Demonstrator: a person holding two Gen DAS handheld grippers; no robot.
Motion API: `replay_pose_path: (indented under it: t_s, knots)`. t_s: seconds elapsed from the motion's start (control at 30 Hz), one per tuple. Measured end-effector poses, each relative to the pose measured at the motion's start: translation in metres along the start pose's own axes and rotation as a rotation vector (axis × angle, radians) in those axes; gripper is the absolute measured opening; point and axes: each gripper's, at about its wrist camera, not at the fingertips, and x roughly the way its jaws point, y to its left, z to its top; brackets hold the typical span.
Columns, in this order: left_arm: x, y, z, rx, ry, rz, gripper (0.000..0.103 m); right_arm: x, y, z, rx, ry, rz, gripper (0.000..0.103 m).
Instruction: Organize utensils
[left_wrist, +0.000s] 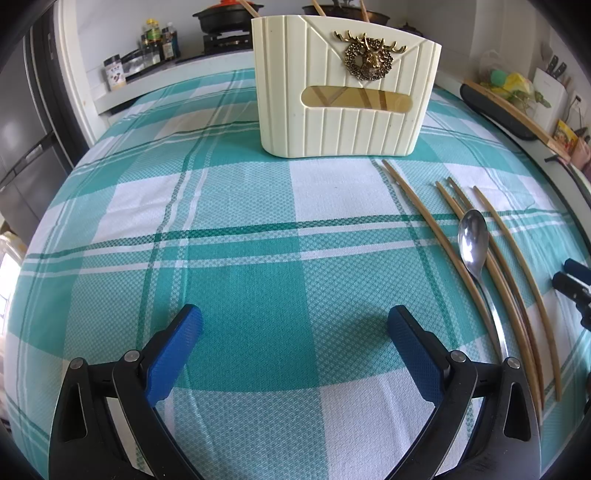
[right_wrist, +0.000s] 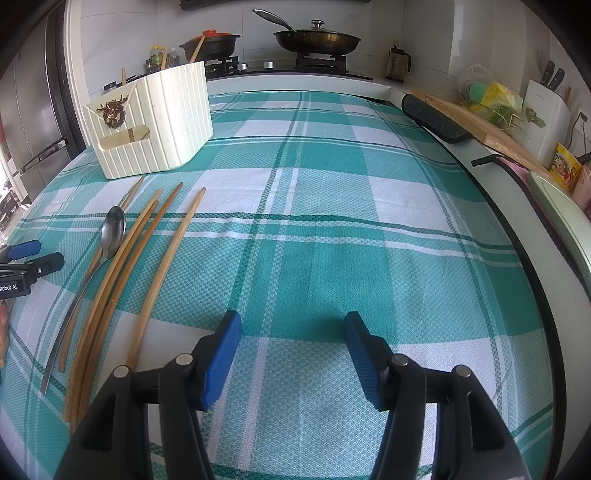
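A cream ribbed utensil holder (left_wrist: 347, 88) with a brass deer emblem stands on the checked cloth; a few chopsticks stick out of its top. In the right wrist view the utensil holder (right_wrist: 155, 125) is at the far left. Several wooden chopsticks (left_wrist: 439, 236) and a steel spoon (left_wrist: 472, 240) lie on the cloth to its right front. The chopsticks (right_wrist: 147, 251) and spoon (right_wrist: 110, 229) lie left of my right gripper (right_wrist: 291, 321), which is open and empty. My left gripper (left_wrist: 295, 314) is open over bare cloth, left of the utensils.
A teal and white checked cloth (right_wrist: 332, 221) covers the table. Behind it is a stove with a pan (right_wrist: 317, 38) and a clay pot (right_wrist: 210, 42). A black pad (right_wrist: 436, 118), a cutting board and a knife block (right_wrist: 543, 110) line the right counter.
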Motion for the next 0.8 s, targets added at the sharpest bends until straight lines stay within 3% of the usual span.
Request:
replay_pose_path:
  t_s: [0.43, 0.5, 0.7, 0.8]
  knots:
    - [-0.002, 0.001, -0.001, -0.028, -0.001, 0.001, 0.1, 0.0, 0.0, 0.0, 0.0, 0.0, 0.0, 0.059]
    - [-0.009, -0.002, -0.003, -0.061, -0.013, -0.038, 0.1, 0.0, 0.0, 0.0, 0.0, 0.0, -0.001, 0.059]
    - [-0.031, -0.044, 0.006, -0.018, -0.056, -0.124, 0.1, 0.0, 0.0, 0.0, 0.0, 0.0, 0.0, 0.059]
    - [-0.028, -0.063, 0.012, 0.022, -0.047, -0.122, 0.1, 0.0, 0.0, 0.0, 0.0, 0.0, 0.0, 0.059]
